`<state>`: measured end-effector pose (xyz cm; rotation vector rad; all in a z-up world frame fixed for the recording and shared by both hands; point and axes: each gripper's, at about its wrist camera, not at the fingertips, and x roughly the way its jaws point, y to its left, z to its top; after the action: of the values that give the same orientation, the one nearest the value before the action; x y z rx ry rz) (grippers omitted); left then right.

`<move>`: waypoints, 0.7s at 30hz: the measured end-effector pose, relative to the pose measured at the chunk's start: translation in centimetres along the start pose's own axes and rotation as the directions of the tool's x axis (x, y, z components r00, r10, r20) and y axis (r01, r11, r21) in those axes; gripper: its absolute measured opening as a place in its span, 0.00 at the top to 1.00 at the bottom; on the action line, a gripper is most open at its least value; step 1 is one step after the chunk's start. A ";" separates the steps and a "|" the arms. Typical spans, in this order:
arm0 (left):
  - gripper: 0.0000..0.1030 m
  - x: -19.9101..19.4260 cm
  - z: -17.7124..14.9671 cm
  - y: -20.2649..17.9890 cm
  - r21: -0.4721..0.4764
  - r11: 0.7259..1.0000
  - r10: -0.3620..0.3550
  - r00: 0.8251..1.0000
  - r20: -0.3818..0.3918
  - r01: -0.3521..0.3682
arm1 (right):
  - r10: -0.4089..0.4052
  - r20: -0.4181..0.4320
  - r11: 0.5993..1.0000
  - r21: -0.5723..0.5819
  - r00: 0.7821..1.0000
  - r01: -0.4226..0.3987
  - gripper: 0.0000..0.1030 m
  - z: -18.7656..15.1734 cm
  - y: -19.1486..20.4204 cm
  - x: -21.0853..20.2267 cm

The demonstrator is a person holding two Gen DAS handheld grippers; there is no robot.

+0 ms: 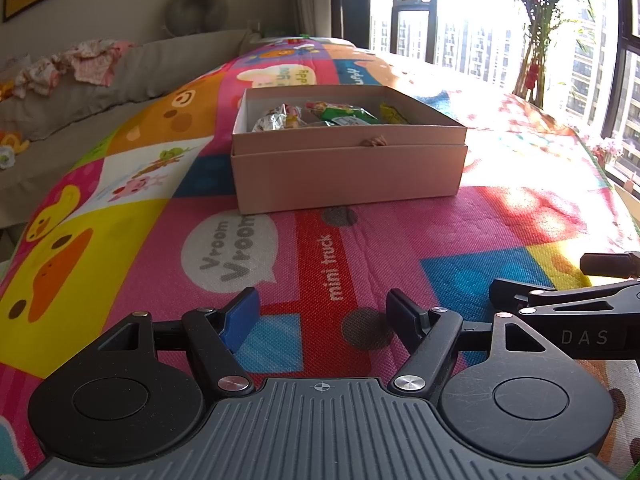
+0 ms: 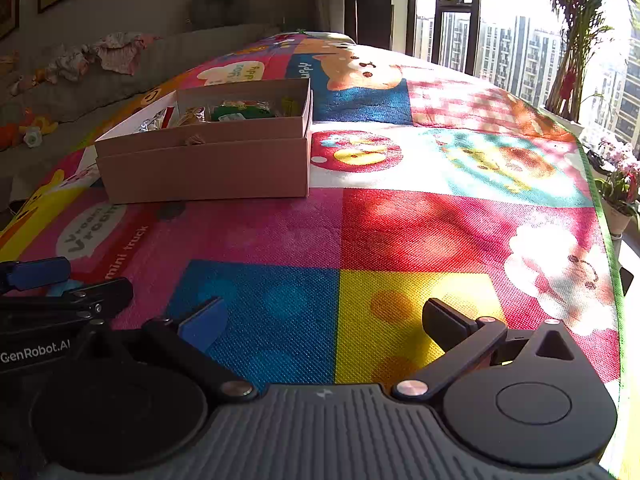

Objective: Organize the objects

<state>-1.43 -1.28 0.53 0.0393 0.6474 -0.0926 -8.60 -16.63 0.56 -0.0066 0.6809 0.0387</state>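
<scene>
home living room | sofa [image 1: 120, 76] | play mat [image 1: 400, 232] | window [image 1: 460, 20]

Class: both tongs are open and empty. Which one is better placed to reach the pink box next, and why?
Left. The left tongs face the pink box squarely; for the right tongs it sits off to the left.

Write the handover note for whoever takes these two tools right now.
Left tool: open, empty, over the play mat.
Right tool: open, empty, beside the left one.
Pink box: open, on the mat ahead of both tools, sitting in what looks like its lid.
Snack packets: inside the box.
Done: packets seen are boxed; no loose items visible on the mat.
Left: possibly closing the box; check outside these views for stray items.
</scene>
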 end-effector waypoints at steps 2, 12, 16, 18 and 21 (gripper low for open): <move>0.26 0.0 0.0 0.0 0.000 1.000 0.000 1.000 0.000 0.000 | 0.000 0.000 1.000 0.000 1.000 0.000 0.00 0.0 0.0 0.0; 0.26 0.1 0.0 -0.1 -0.016 1.000 0.009 1.000 0.000 -0.009 | 0.000 0.000 1.000 0.000 1.000 0.000 0.00 0.0 0.0 0.0; 0.26 0.1 0.1 -0.2 -0.014 1.000 0.015 1.000 0.000 -0.015 | 0.000 0.000 1.000 0.000 1.000 0.000 0.00 0.0 0.0 0.0; 0.26 0.1 0.1 -0.1 -0.013 1.000 0.016 1.000 0.000 -0.016 | 0.000 0.000 1.000 0.000 1.000 0.000 0.00 0.0 0.0 0.0; 0.26 0.1 0.1 -0.2 -0.008 1.000 0.020 1.000 0.000 -0.020 | 0.000 0.000 1.000 0.000 1.000 0.000 0.00 0.0 0.0 0.0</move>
<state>-1.28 -1.47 0.52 0.0385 0.6474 -0.0709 -8.58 -16.65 0.54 -0.0065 0.6807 0.0386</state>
